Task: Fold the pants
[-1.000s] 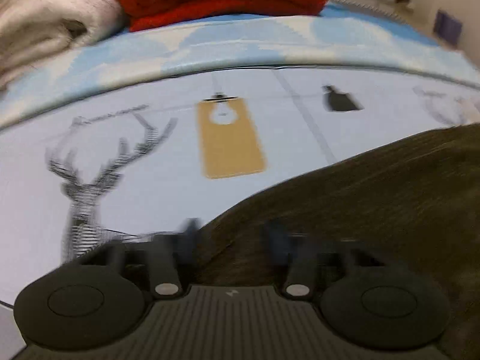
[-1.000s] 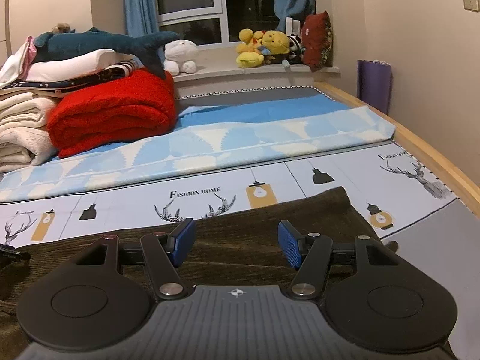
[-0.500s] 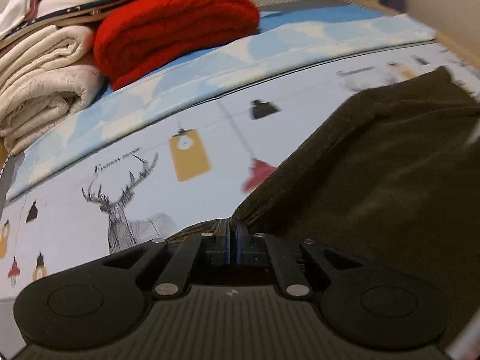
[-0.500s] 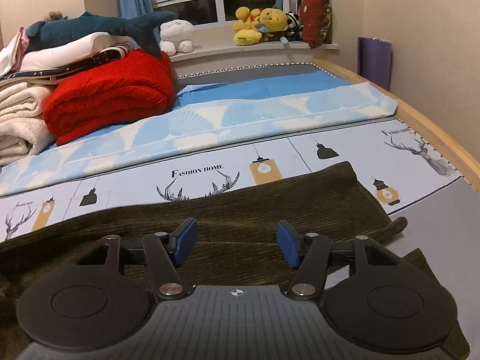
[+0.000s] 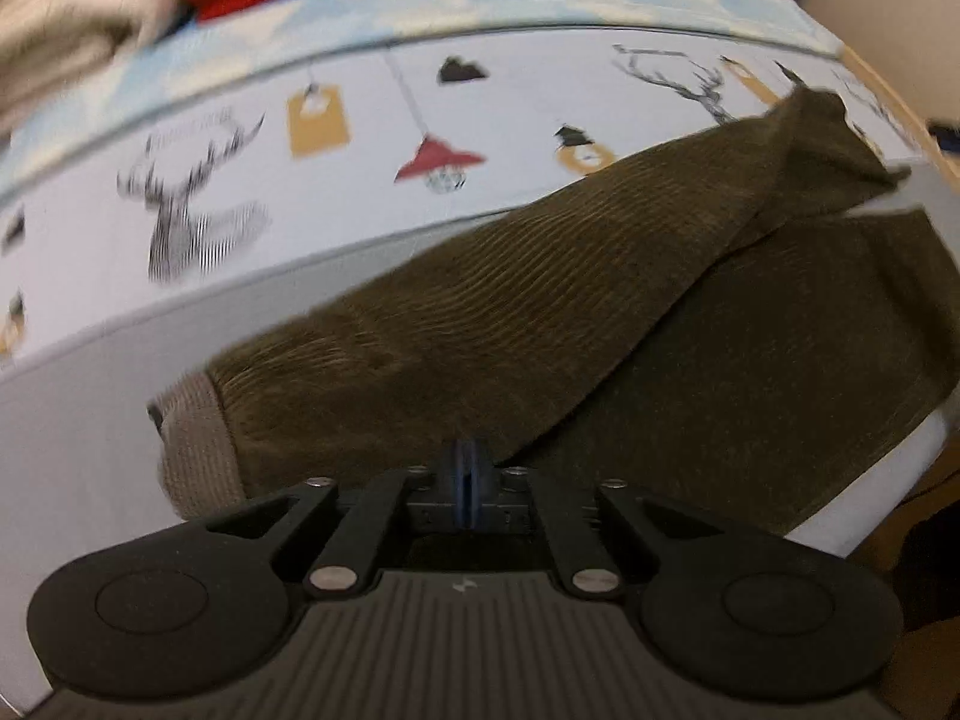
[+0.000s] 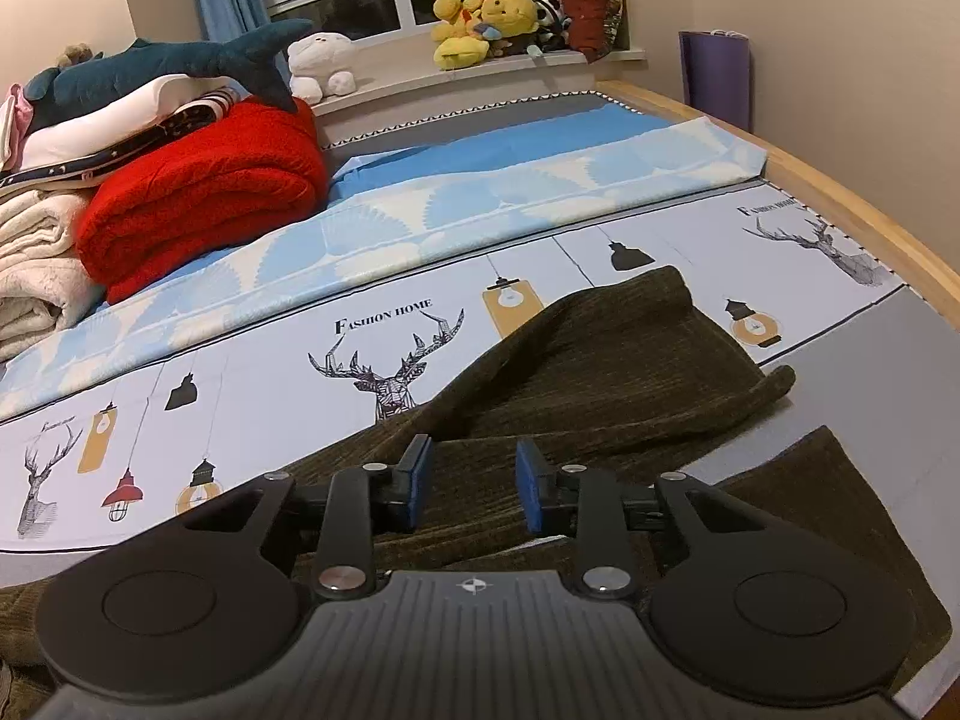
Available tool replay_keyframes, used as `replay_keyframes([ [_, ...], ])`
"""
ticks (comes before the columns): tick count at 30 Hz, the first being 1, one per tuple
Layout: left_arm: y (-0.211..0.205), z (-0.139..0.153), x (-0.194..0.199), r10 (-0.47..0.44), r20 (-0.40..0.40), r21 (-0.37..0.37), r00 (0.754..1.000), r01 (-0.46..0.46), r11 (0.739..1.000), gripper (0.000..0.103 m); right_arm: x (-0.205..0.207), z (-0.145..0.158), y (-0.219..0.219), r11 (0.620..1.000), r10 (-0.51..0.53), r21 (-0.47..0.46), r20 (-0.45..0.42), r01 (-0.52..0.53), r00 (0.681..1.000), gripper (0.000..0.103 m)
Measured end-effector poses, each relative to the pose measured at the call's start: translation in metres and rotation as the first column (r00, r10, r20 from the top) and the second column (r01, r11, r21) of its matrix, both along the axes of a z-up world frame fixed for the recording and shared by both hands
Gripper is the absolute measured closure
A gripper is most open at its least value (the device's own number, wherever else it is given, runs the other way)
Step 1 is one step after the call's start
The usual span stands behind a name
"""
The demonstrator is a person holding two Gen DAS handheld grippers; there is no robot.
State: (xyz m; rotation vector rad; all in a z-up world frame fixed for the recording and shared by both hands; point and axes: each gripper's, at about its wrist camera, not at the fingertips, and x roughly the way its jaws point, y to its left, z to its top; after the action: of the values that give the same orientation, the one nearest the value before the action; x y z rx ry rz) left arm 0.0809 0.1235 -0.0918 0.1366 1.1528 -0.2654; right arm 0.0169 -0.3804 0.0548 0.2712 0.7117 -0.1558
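Observation:
Dark olive corduroy pants (image 5: pixel 540 300) lie on a printed bed sheet (image 5: pixel 360 192). In the left wrist view my left gripper (image 5: pixel 465 480) is shut on the near edge of the pants, holding a fold of one leg lifted over the other; a lighter ribbed band (image 5: pixel 198 438) shows at the left. In the right wrist view the pants (image 6: pixel 600 372) spread ahead, one leg folded across. My right gripper (image 6: pixel 471 480) is open just above the cloth, holding nothing.
A red folded blanket (image 6: pixel 198 198), cream towels (image 6: pixel 30 276) and a plush shark (image 6: pixel 162 66) are stacked at the far left. Soft toys (image 6: pixel 480 24) sit on the window sill. The wooden bed rail (image 6: pixel 870 222) runs along the right.
My left gripper closed on the pants edge and carried it rightward, so one leg now drapes over the other. My right gripper stayed open and narrowed a little.

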Motion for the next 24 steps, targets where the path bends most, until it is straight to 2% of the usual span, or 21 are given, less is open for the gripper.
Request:
replay_keyframes([
  [2,0.015,0.0,0.004,0.073,-0.039,-0.066,0.997,-0.075,0.995,0.045,-0.002,-0.001,-0.004,1.0,-0.009,0.014,-0.005,0.009,1.0,0.072],
  [4,0.027,-0.002,0.008,0.127,-0.082,-0.138,0.989,-0.138,0.981,0.032,-0.001,-0.002,-0.008,1.0,-0.012,0.029,-0.01,0.012,1.0,0.072],
  [6,0.035,-0.011,0.012,0.153,-0.16,-0.184,0.975,-0.182,0.966,0.032,-0.001,-0.003,-0.011,0.999,-0.014,0.037,-0.015,0.015,1.0,0.072],
  [10,0.052,-0.03,0.021,0.234,-0.291,-0.198,0.928,-0.297,0.934,0.032,0.005,-0.009,-0.014,0.998,-0.029,0.055,-0.042,0.032,0.999,0.071],
  [15,0.066,-0.045,0.035,0.317,-0.361,-0.198,0.877,-0.404,0.893,0.027,0.014,-0.012,-0.012,0.997,-0.01,0.072,-0.047,0.013,0.999,0.071],
  [18,0.069,-0.048,0.043,0.363,-0.357,-0.182,0.861,-0.445,0.877,0.025,0.022,-0.014,-0.012,0.997,-0.003,0.078,-0.048,0.007,0.999,0.071],
  [19,0.073,-0.046,0.045,0.397,-0.343,-0.182,0.851,-0.475,0.861,0.025,0.025,-0.015,-0.012,0.996,-0.006,0.085,-0.046,0.01,0.999,0.071],
  [22,0.092,-0.032,0.051,0.523,-0.311,-0.253,0.793,-0.6,0.759,0.025,0.035,-0.019,-0.019,0.991,-0.023,0.13,-0.033,0.027,0.999,0.07],
  [24,0.099,-0.024,0.053,0.562,-0.302,-0.304,0.77,-0.637,0.709,0.025,0.044,-0.024,-0.025,0.985,-0.039,0.166,-0.026,0.043,0.999,0.07],
])
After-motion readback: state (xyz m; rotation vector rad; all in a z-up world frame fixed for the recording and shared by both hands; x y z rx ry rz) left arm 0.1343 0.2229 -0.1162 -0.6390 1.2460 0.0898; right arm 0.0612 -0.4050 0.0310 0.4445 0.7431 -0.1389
